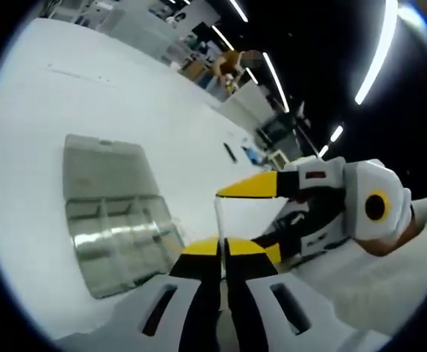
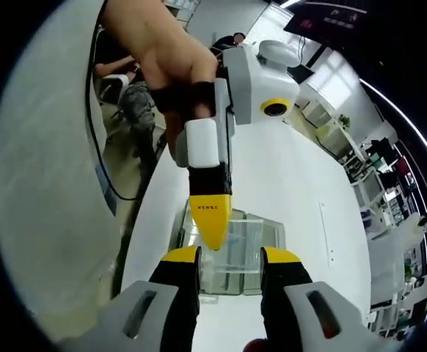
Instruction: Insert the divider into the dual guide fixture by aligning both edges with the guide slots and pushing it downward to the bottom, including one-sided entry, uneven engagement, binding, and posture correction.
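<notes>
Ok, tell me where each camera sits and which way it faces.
Left gripper view: rides the left tool, jaws nearly closed on a thin divider, facing the clear compartment box on the white table; right tool enters.
Right gripper view: rides the right tool, jaws apart, facing the same box; left tool and hand show.
</notes>
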